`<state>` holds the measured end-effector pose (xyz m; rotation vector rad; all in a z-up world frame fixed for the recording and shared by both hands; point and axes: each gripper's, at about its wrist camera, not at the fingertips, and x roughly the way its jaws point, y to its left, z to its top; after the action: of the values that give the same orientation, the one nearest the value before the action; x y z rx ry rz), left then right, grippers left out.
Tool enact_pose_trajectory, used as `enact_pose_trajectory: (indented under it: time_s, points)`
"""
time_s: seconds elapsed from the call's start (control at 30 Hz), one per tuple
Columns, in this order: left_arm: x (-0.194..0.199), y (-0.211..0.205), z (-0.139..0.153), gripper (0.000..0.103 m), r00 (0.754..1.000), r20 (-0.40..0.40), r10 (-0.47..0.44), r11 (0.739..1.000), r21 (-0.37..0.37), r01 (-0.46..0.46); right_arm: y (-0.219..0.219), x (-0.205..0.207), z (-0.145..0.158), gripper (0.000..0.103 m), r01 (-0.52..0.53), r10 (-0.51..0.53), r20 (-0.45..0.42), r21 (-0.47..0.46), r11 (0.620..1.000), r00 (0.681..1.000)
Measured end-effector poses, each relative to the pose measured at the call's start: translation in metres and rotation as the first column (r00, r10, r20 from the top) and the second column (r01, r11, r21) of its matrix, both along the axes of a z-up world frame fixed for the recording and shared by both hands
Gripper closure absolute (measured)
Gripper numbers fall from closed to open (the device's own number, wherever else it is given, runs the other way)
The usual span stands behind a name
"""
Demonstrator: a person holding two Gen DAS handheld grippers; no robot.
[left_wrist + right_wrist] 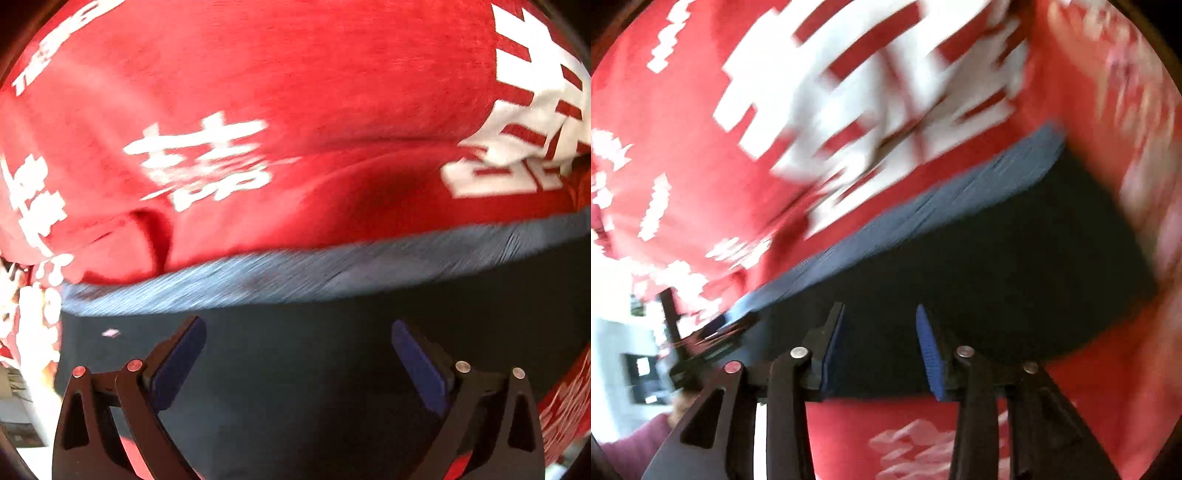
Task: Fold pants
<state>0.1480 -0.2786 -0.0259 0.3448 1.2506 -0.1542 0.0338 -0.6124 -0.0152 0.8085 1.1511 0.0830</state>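
The left gripper (298, 328) stands with its two black fingers spread wide, their dark blue ribbed pads (177, 363) facing each other across bare dark cloth with nothing between them. The right gripper (880, 314) is parted more narrowly; its blue pads (929, 354) likewise have only dark fabric showing behind the gap and press on nothing. Both point steeply down at the pants (314, 387), a dark navy, nearly black garment lying flat, smooth and matte, with no sharp creases showing. Along its far edge runs a lighter blue-grey band (332, 269) with a fine slanted weave, blurred in both views; whether it is a waistband or a folded hem cannot be told. In the left wrist view that band runs straight across from left to right, so the garment's visible edge lies crosswise to the fingers; in the right wrist view it slants from lower left up to upper right, ending at a squared corner. The pants rest on a red tablecloth (295, 92) printed with large white characters, slightly rumpled, with soft ridges just beyond the band. Red cloth shows past the garment's far and side edges, and also on the near side below the right gripper. A sleeve (635, 443) of pinkish fabric shows at the lower left of the right wrist view.
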Motion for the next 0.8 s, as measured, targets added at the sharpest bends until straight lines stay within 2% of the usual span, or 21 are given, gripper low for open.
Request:
enact_pose_trajectory:
  time_s: [0.03, 0.17, 0.3, 0.4, 0.43, 0.5, 0.77, 0.8]
  points:
    - [-0.002, 0.014, 0.002, 0.001, 1.000, -0.006, 0.005, 1.000, 0.006, -0.005, 0.027, -0.009, -0.002, 0.058, -0.026, 0.026, 0.006, 0.070, 0.997, 1.000]
    - [-0.004, 0.091, -0.002, 0.001, 0.999, -0.031, 0.043, 0.997, 0.070, -0.041, 0.116, -0.029, -0.017, 0.058, -0.102, 0.102, 0.013, 0.233, 0.967, 0.995]
    - [-0.001, 0.168, -0.013, 0.001, 0.997, -0.016, 0.074, 0.991, 0.110, -0.072, 0.206, -0.027, -0.046, 0.058, -0.140, 0.149, 0.000, 0.342, 0.929, 0.989]
    - [0.011, 0.216, -0.046, 0.001, 0.991, -0.060, 0.124, 0.986, 0.117, -0.116, 0.252, -0.017, -0.075, 0.058, -0.143, 0.161, -0.016, 0.376, 0.916, 0.987]
    - [0.012, 0.229, -0.056, 0.000, 0.988, -0.080, 0.134, 0.987, 0.098, -0.126, 0.264, -0.017, -0.082, 0.058, -0.143, 0.164, -0.024, 0.370, 0.918, 0.986]
    - [0.007, 0.241, -0.058, 0.000, 0.992, -0.056, 0.112, 0.993, 0.026, -0.111, 0.277, -0.020, -0.091, 0.058, -0.135, 0.162, -0.041, 0.368, 0.920, 0.986]
    - [-0.003, 0.240, -0.056, 0.000, 0.998, -0.022, 0.064, 0.998, -0.023, -0.065, 0.287, -0.006, -0.097, 0.056, -0.092, 0.116, -0.043, 0.374, 0.923, 0.992]
    - [-0.003, 0.241, -0.056, 0.000, 0.998, -0.026, 0.059, 0.998, -0.026, -0.060, 0.288, -0.002, -0.097, 0.066, -0.090, 0.118, -0.056, 0.362, 0.928, 0.991]
